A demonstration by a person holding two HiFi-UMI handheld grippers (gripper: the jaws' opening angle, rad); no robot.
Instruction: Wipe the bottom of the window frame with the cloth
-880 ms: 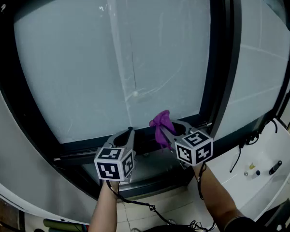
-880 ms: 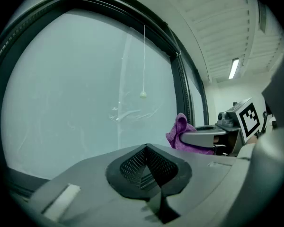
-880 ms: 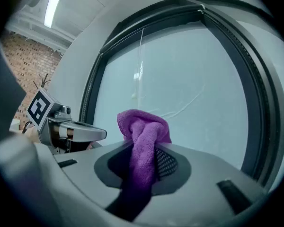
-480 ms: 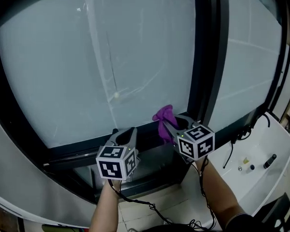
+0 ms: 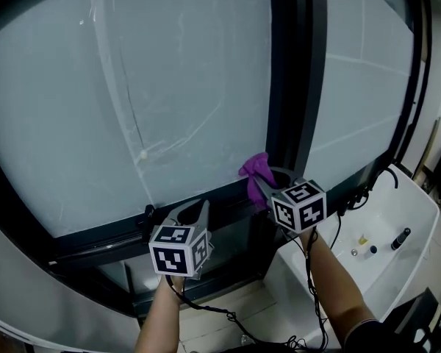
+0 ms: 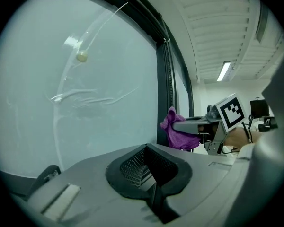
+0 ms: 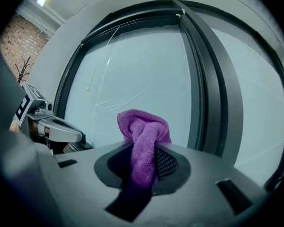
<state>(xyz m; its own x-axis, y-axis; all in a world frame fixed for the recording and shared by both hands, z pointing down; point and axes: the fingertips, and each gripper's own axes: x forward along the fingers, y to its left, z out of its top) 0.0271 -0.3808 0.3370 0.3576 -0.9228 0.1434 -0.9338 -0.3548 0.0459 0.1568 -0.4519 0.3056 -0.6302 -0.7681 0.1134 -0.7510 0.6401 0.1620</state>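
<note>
- Landmark: the dark upright post (image 5: 295,72) of the window frame, standing between two panes.
- Right gripper (image 5: 264,184): jaws clamped on a purple cloth (image 5: 255,169). The right gripper view shows the cloth pinched between them, with a bunched end poking out past the tips.
- The cloth sits at the foot of the post, just to its left, where the post meets the bottom rail (image 5: 103,232). I cannot tell whether the cloth touches the rail or the post.
- Left gripper (image 5: 195,213): jaws closed together, with nothing between them. It is well to the left of the post and points at the bottom rail. Its tips are near the rail, and contact is unclear.
- The two grippers are apart, with the right one nearer the post.
- The large glass pane (image 5: 132,87) left of the post carries faint streaks and one small pale blob.
- Right of the post and lower down is a white basin (image 5: 419,213) with a few small items in it. A dark cable (image 5: 331,234) trails near the right forearm.
</note>
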